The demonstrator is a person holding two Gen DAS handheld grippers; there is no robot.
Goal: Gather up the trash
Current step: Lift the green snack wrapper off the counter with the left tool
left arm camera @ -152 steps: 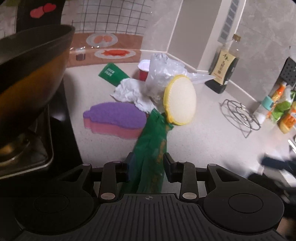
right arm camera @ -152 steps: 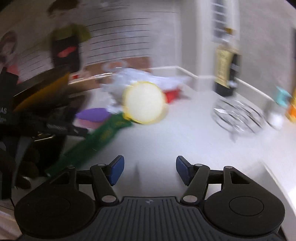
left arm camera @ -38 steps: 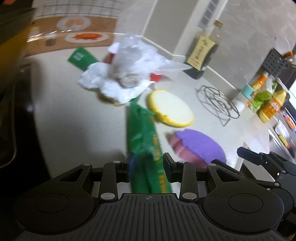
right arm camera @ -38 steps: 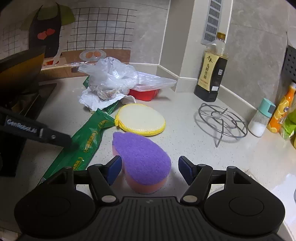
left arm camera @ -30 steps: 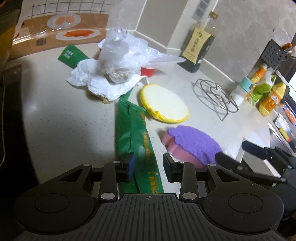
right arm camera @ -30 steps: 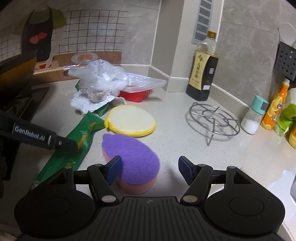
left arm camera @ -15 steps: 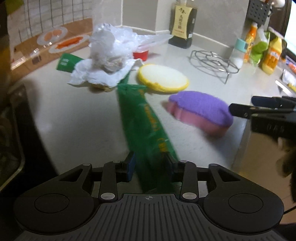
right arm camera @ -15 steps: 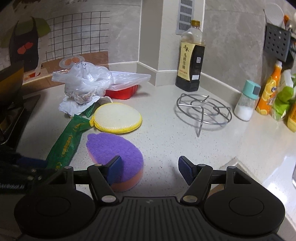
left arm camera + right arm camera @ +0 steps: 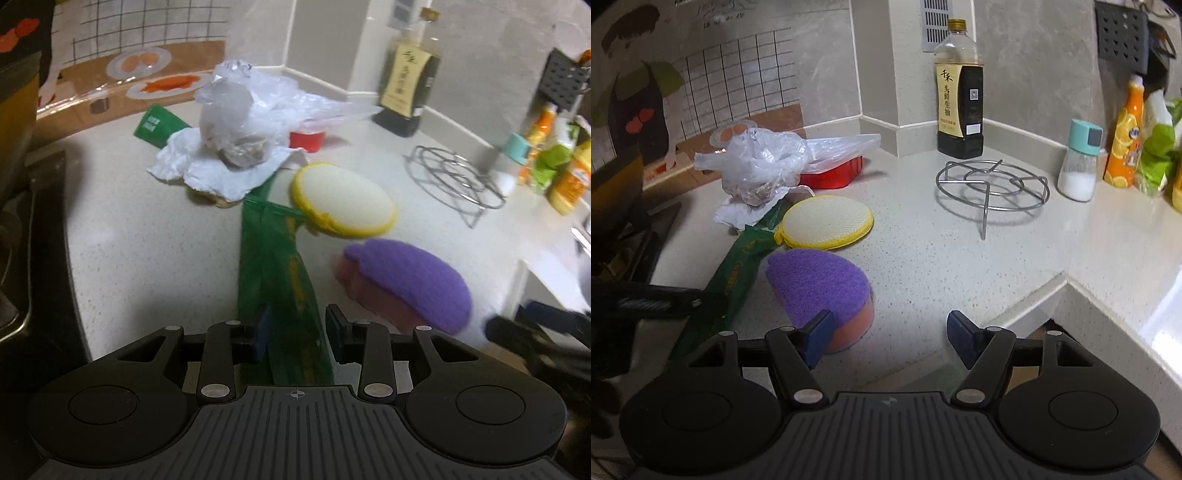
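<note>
Since half a second ago the right wrist view has slid rightward along the counter edge, so the purple sponge (image 9: 817, 282) now sits at about 10 o'clock from the right gripper (image 9: 890, 341) rather than dead ahead; the left view has swung back toward the wall corner. Left gripper (image 9: 297, 332): jaws closing, the long green wrapper (image 9: 275, 280) running between them from 12 o'clock down under the body; the left pad meets the wrapper's edge, the right pad's contact I cannot tell through the blur. The wrapper's far end lies on the white countertop (image 9: 923, 236), tucked against the crumpled white paper (image 9: 221, 171) and touching the yellow-rimmed round sponge (image 9: 343, 201) at 1 o'clock. A clear plastic bag (image 9: 251, 107) with brownish scraps sits on top of the paper, a red tub (image 9: 833, 173) just behind it, and a second green packet (image 9: 155, 123) pokes out at 11 o'clock. Right gripper: jaws set wide apart, nothing between them, its left pad just in front of the purple sponge's orange base, over the counter's front edge. Wire trivet (image 9: 991, 184) at 1 o'clock, dark soy bottle (image 9: 958, 92) behind it in the corner, salt shaker (image 9: 1078, 160) and orange bottle (image 9: 1123, 140) at 2 o'clock. Stove and pan edge at far left.
</note>
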